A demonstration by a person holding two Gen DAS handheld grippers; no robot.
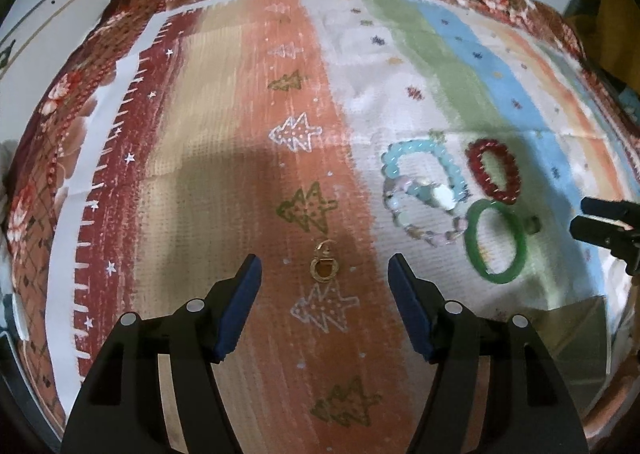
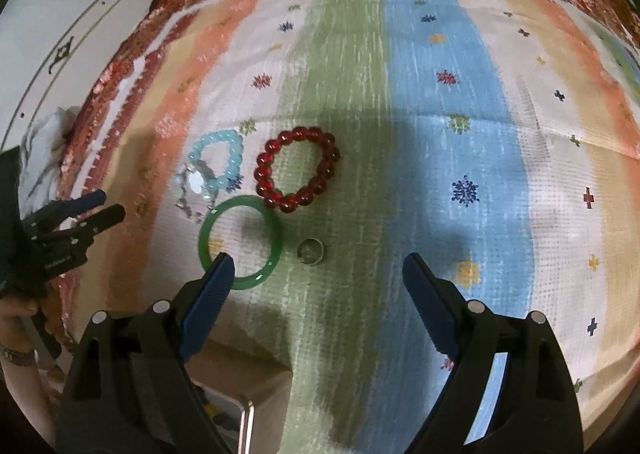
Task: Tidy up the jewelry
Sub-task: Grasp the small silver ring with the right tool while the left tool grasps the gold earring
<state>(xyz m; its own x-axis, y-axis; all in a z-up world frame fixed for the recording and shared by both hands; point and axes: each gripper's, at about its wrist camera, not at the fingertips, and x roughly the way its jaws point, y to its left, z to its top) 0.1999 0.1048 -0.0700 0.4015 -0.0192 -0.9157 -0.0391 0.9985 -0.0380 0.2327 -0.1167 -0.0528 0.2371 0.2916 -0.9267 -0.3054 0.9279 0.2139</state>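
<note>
Left wrist view shows the left gripper [image 1: 325,282] open over a gold earring [image 1: 324,264] on the cloth's [image 1: 240,174] orange stripe; it should straddle it squarely before closing. Rightward, the right gripper [image 2: 318,274], jaws spread and empty, hovers over a small ring [image 2: 311,251] beside the green bangle [image 2: 240,242].

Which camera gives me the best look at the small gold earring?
The left wrist view: the small gold earring lies unobstructed on the orange stripe, centred ahead of the open left claw. The right wrist view does not show it at all.
</note>
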